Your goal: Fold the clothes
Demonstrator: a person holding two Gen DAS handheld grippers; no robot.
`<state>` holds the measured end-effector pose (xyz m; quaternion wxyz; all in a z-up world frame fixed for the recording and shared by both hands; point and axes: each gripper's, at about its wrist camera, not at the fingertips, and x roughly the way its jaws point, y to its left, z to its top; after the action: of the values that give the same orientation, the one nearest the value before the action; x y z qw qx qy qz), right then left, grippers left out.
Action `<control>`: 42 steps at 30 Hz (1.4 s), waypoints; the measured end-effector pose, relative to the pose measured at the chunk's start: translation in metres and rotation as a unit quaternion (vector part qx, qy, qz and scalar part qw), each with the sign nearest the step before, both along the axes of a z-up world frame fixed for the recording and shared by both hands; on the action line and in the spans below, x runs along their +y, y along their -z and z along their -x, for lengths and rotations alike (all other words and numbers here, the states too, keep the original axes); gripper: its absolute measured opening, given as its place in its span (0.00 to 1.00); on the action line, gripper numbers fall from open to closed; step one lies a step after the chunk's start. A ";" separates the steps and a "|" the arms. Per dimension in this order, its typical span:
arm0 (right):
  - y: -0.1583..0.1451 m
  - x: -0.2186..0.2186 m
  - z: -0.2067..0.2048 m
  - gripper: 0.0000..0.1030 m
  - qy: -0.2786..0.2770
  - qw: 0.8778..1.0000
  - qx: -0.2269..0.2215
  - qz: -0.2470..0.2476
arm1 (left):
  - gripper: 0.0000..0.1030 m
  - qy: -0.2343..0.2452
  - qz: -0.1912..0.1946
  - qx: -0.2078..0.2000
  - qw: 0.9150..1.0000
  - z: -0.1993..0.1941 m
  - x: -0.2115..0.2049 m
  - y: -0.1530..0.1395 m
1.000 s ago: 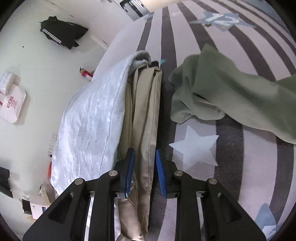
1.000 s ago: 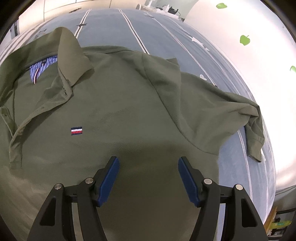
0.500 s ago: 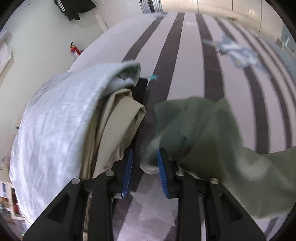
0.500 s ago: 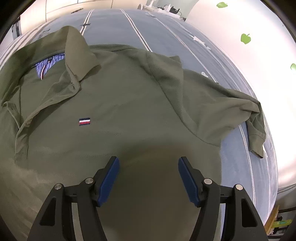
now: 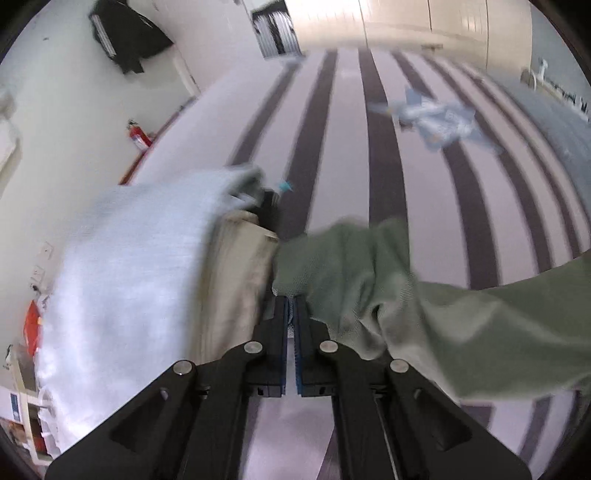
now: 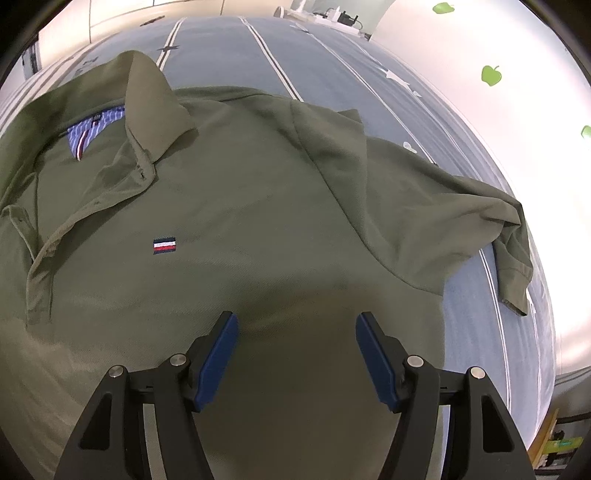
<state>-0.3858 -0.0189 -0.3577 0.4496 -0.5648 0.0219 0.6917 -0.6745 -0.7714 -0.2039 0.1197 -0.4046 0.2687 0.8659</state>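
My left tongs [image 5: 290, 314] are clenched on a bunched edge of the olive polo shirt [image 6: 229, 206]; in the left wrist view the 2 blue pads sit almost together with a sliver of the green fabric [image 5: 354, 280] pinched between them. From that pinch the cloth runs off to the right across the striped bed cover [image 5: 343, 147]. The view is blurred, so I cannot tell which part of the shirt I have. Just to the left of the tongs lies a stack of folded clothes: a pale blue-grey garment [image 5: 125, 266] on the outside and a beige one [image 5: 236, 273] next to it, its edge touching or nearly touching the green cloth. Farther up the bed lies a blurred, light blue patch [image 5: 439, 118] that I cannot make out. A red fire extinguisher [image 5: 138, 134] stands against the white wall on the left, and a black garment [image 5: 127, 35] hangs higher on that wall.

My right tongs [image 6: 296, 352] are released, the 2 blue pads spread wide above the lower front of the shirt, gripping nothing. In the right wrist view the shirt lies face up on the blue part of the bed cover [image 6: 325, 66], collar [image 6: 151, 99] at upper left, small flag logo [image 6: 164, 245] on the chest, and 1 sleeve [image 6: 491, 229] stretched out to the right, its cuff folded over.
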 end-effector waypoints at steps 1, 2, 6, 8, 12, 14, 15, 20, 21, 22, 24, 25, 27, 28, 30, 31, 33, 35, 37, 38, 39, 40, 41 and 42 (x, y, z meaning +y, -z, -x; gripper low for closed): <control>-0.001 0.000 0.000 0.61 0.001 1.000 0.001 0.001 | 0.01 -0.004 -0.002 0.010 1.000 -0.008 -0.010 -0.017; -0.001 0.000 -0.001 0.61 0.002 1.000 0.001 0.002 | 0.01 -0.009 -0.003 0.018 1.000 -0.015 -0.019 -0.031; -0.003 0.000 -0.003 0.61 0.006 1.000 0.004 0.005 | 0.01 -0.046 0.005 0.031 0.998 -0.025 -0.059 -0.071; -0.004 -0.001 -0.004 0.61 0.008 1.000 0.005 0.007 | 0.01 -0.058 0.016 0.031 0.998 -0.032 -0.080 -0.084; -0.006 -0.003 -0.005 0.61 0.008 1.000 0.005 0.009 | 0.04 -0.085 0.059 -0.007 0.995 -0.038 -0.098 -0.082; -0.006 -0.004 -0.005 0.61 0.007 1.000 0.004 0.009 | 0.05 -0.097 0.090 -0.006 0.991 -0.044 -0.107 -0.077; -0.006 -0.005 -0.006 0.61 0.005 1.000 0.003 0.009 | 0.06 -0.101 0.089 -0.004 0.991 -0.046 -0.111 -0.077; -0.008 -0.008 -0.009 0.61 -0.005 1.000 -0.002 0.014 | 0.08 -0.121 0.062 -0.018 0.991 -0.048 -0.116 -0.065; -0.009 -0.008 -0.011 0.61 -0.005 1.000 -0.003 0.016 | 0.08 -0.119 0.059 -0.020 0.991 -0.048 -0.112 -0.061; -0.011 -0.008 -0.013 0.61 -0.005 1.000 -0.003 0.017 | 0.08 -0.115 0.055 -0.020 0.992 -0.049 -0.107 -0.058; -0.013 -0.007 -0.015 0.61 -0.004 1.000 -0.004 0.016 | 0.08 -0.106 0.047 -0.021 0.993 -0.052 -0.099 -0.055; -0.013 -0.007 -0.016 0.61 -0.003 1.000 -0.005 0.015 | 0.09 -0.102 0.045 -0.024 0.994 -0.053 -0.094 -0.053; -0.016 -0.006 -0.019 0.61 0.000 1.000 -0.005 0.014 | 0.09 -0.105 0.037 -0.039 0.993 -0.056 -0.079 -0.046; -0.018 -0.005 -0.021 0.61 0.002 1.000 -0.004 0.014 | 0.09 -0.124 0.024 -0.052 0.991 -0.059 -0.071 -0.042; -0.023 -0.003 -0.026 0.61 0.005 1.000 -0.001 0.012 | 0.09 -0.145 0.002 -0.072 0.987 -0.065 -0.053 -0.034; -0.026 -0.001 -0.029 0.61 0.010 1.000 0.000 0.012 | 0.09 -0.136 -0.003 -0.072 0.988 -0.070 -0.042 -0.032; -0.032 0.004 -0.038 0.61 0.019 1.000 0.007 0.012 | 0.09 -0.126 -0.013 -0.082 0.989 -0.082 -0.022 -0.025; -0.041 0.014 -0.048 0.61 0.026 1.000 0.015 0.008 | 0.09 -0.117 -0.022 -0.093 0.989 -0.095 -0.003 -0.017; -0.050 0.028 -0.060 0.61 0.031 0.999 0.023 0.004 | 0.09 -0.108 -0.028 -0.102 0.988 -0.112 0.020 -0.010; -0.054 0.038 -0.066 0.61 0.032 0.999 0.026 0.001 | 0.09 -0.106 -0.031 -0.106 0.988 -0.120 0.032 -0.006; -0.058 0.048 -0.073 0.61 0.034 0.999 0.030 -0.001 | 0.09 -0.106 -0.033 -0.111 0.988 -0.129 0.043 -0.003; -0.062 0.058 -0.080 0.61 0.036 0.999 0.033 -0.004 | 0.09 -0.106 -0.036 -0.115 0.987 -0.138 0.054 0.000; -0.066 0.070 -0.087 0.61 0.037 0.999 0.034 -0.003 | 0.09 -0.108 -0.038 -0.118 0.986 -0.148 0.066 0.003; -0.070 0.082 -0.094 0.61 0.038 0.999 0.036 -0.003 | 0.09 -0.110 -0.038 -0.121 0.986 -0.158 0.078 0.006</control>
<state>-0.2919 0.0630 -0.2882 0.4759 -0.5372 0.0575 0.6939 -0.5164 -0.6933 -0.2100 0.0709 -0.5289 0.1730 0.8278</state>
